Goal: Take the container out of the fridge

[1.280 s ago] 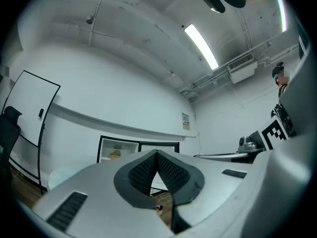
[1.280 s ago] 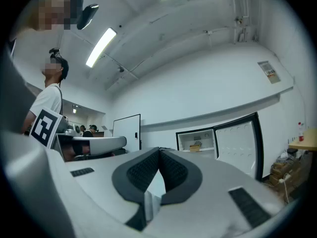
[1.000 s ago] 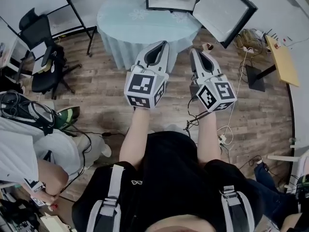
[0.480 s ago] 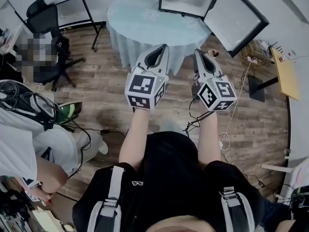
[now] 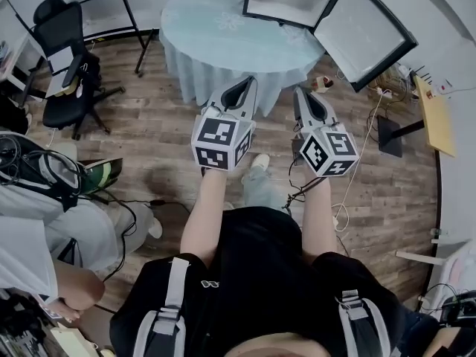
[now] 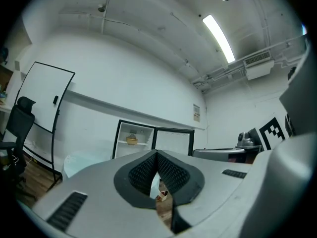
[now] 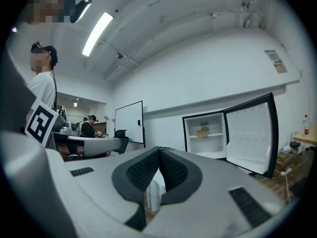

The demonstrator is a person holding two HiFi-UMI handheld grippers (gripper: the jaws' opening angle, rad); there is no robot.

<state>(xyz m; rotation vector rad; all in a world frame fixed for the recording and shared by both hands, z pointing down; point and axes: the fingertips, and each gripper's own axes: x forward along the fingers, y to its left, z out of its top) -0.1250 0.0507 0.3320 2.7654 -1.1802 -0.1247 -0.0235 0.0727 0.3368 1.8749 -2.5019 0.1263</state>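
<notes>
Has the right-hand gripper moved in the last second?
Yes, slightly forward: the right gripper now reaches level with the lower corner of the open fridge door, which lay farther ahead before.

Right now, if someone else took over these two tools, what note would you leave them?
Left hand-held gripper: shut, empty.
Right hand-held gripper: shut, empty.
Both are held out ahead, short of the table.
Fridge stands on the table with its door open. Yellowish container sits on its upper shelf.
Done: the door is already open; the container is untouched.
Left: step closer, open a gripper, grasp the container, lift it out.
</notes>
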